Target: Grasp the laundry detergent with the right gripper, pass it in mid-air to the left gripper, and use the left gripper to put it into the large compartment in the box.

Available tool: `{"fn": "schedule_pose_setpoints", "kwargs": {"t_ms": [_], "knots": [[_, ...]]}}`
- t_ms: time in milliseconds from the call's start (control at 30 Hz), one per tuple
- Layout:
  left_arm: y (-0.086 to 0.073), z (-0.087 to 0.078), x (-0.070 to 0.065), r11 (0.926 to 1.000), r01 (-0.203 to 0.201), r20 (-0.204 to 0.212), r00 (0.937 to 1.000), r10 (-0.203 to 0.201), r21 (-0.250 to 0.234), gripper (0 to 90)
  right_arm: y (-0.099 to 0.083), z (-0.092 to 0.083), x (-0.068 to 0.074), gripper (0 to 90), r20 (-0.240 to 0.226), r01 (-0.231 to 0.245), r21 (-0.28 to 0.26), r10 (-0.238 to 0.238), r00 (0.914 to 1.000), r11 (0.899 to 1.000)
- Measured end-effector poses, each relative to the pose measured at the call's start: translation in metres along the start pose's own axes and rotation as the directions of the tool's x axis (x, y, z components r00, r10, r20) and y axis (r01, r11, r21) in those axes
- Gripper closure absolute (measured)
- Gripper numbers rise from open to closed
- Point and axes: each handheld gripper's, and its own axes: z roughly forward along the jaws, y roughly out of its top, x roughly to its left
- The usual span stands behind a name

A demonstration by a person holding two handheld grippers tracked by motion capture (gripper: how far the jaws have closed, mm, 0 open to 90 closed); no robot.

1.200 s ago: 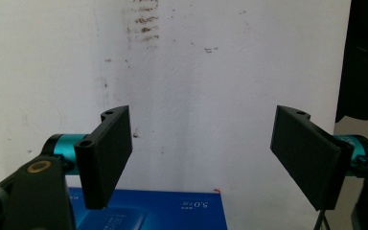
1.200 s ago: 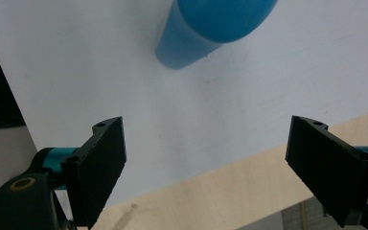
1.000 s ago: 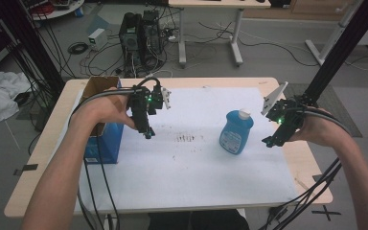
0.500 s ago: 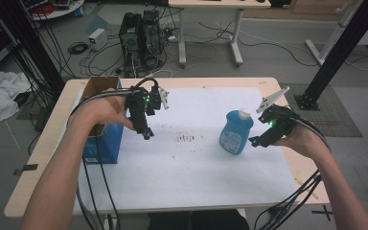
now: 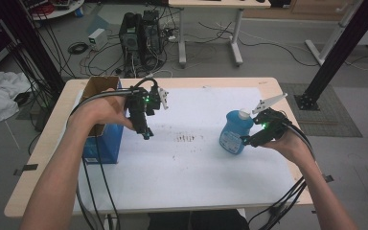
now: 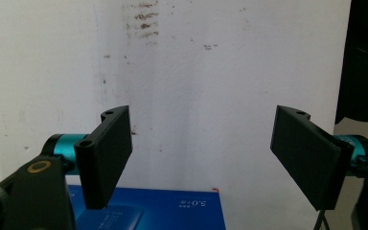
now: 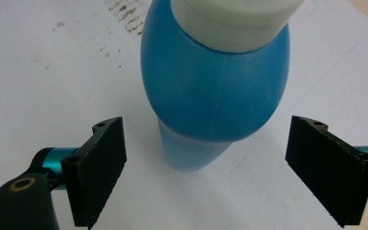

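Across the wooden worktop (image 5: 278, 86), a white sheet (image 5: 191, 163) spread over most of the surface, marked near its middle with a patch of brown smudges (image 5: 186, 138). At the left edge, an open cardboard box (image 5: 100, 125) with blue printed sides, standing partly on the sheet. Right of centre, a blue bottle (image 5: 233, 135) with a white cap, upright on the sheet, well apart from the box. Just beside the bottle on its right, the right gripper (image 5: 246, 140) in the person's right hand, jaws spread wide and level with the bottle's lower body, one on either side, touching nothing. Above the sheet near the box, the left gripper (image 5: 147, 135) pointing down, jaws likewise spread, nothing between them but sheet and a corner of the box below.
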Motion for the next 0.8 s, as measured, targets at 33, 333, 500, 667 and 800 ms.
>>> {"fn": "schedule_pose_setpoints", "kwargs": {"t_ms": [33, 333, 500, 667, 800], "knots": [[0.0, 0.0, 0.0, 1.0, 0.003, 0.0, 1.0, -0.003, -0.004, 22.4, -0.001, 0.002, 0.0, 13.1, -0.002, -0.001, -0.015, 0.001, 1.0, 1.0], [0.0, 0.001, 0.001, 1.0, 0.002, 0.0, 1.0, -0.002, 0.006, 22.4, -0.008, 0.016, 0.003, 13.1, 0.003, -0.055, -0.078, 0.055, 0.9985, 0.995], [0.0, 0.004, 0.001, 0.9999, 0.014, 0.002, 0.9999, -0.014, -0.005, 22.4, -0.008, 0.022, 0.004, 13.0, -0.01, -0.051, -0.104, 0.05, 0.9987, 0.993], [-0.001, 0.005, 0.001, 0.9999, 0.014, 0.003, 0.9999, -0.014, 0.002, 22.4, -0.008, 0.028, 0.006, 13.1, -0.004, -0.08, -0.116, 0.08, 0.9968, 0.99], [-0.003, 0.005, 0.001, 0.9998, 0.02, 0.003, 0.9998, -0.02, -0.003, 22.4, -0.009, 0.031, 0.004, 13.1, -0.005, -0.108, -0.119, 0.108, 0.9942, 0.987]]}}
